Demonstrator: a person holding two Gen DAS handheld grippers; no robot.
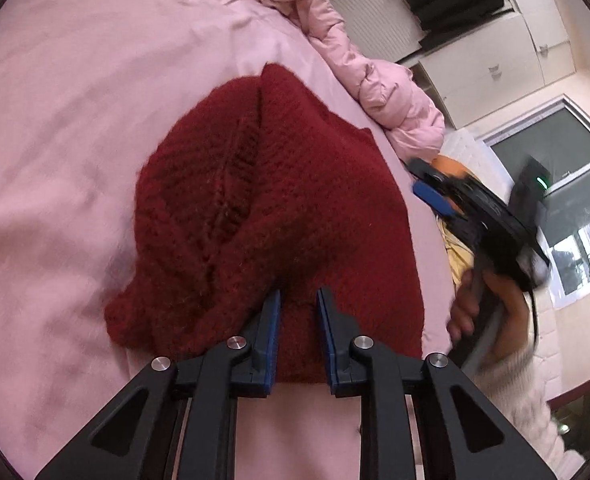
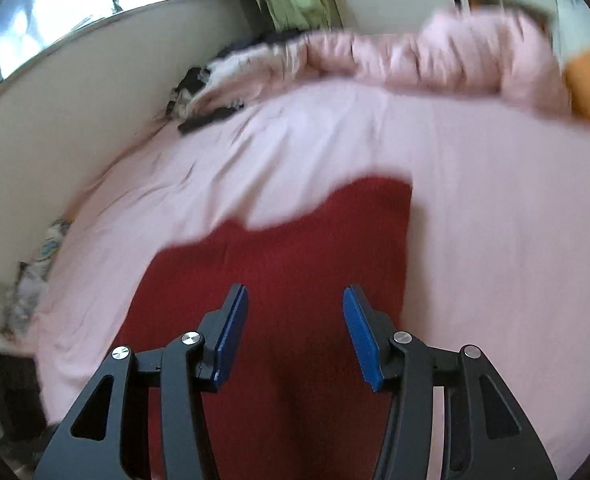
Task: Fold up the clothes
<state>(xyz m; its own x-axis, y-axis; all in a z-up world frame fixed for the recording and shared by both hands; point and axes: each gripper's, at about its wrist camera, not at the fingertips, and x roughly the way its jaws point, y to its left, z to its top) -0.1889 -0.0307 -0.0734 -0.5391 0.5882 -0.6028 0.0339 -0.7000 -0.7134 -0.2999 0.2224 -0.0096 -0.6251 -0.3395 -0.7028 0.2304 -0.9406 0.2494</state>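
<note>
Sweater [image 1: 279,216]: dark red knit, bunched on the pink bed sheet [image 1: 75,120].
Left gripper [image 1: 299,300]: narrow gap, a ridge of sweater pinched between its blue pads.
Right gripper [image 2: 295,300]: jaws apart, empty, above the sweater.
Duvet [image 1: 375,80]: pink, heaped at the bed's far edge.

Coarse, fuzzy red knit sweater [image 1: 279,208] on smooth matt pink bedsheet [image 1: 75,100].
</note>
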